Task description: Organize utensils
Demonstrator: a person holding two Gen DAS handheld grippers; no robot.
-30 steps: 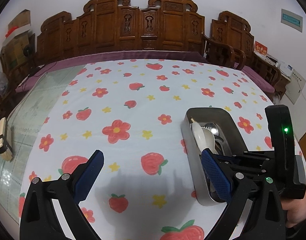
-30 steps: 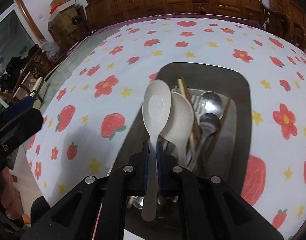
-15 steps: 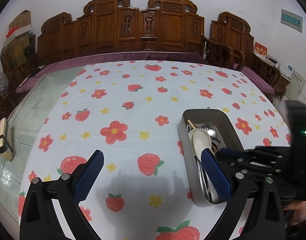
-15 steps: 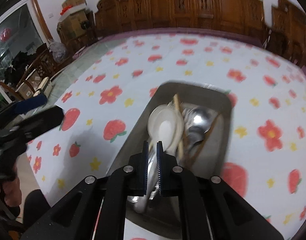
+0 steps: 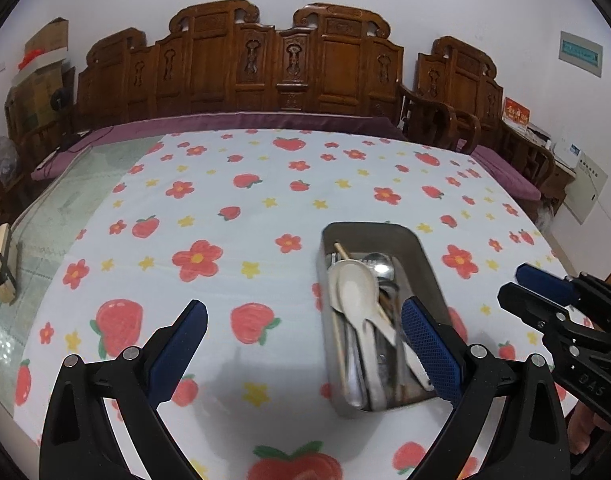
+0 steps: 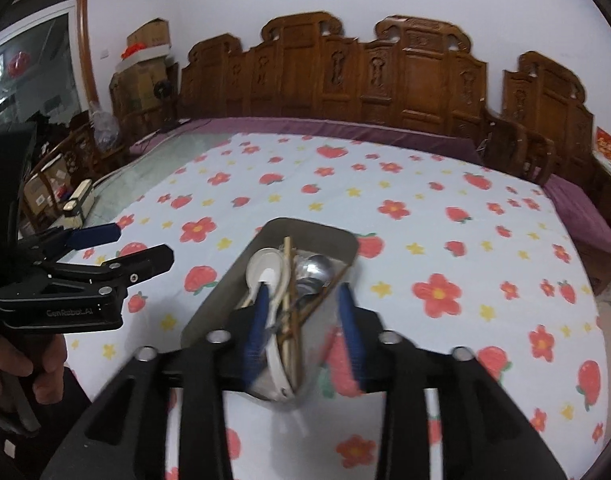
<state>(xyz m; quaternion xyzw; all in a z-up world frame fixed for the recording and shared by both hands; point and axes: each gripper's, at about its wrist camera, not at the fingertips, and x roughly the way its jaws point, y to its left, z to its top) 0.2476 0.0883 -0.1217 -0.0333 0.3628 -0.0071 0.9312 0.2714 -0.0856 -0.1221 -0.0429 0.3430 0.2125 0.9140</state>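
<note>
Utensils lay in the tray (image 5: 421,256), near right on the cloth (image 5: 225,184). Right gripper (image 6: 305,316) hung over it, jaws opening, pinching nothing; left gripper (image 5: 305,340) stood spread, empty. Advice: lift clear without snagging the spoon (image 6: 265,268).

I see a grey metal tray (image 5: 425,256) lying flat on the table, lengthwise away from me. In it lie two white spoons (image 5: 355,284), stacked, beside metal spoons (image 5: 379,264) and wooden chopsticks (image 6: 288,276), handles toward me.
</note>
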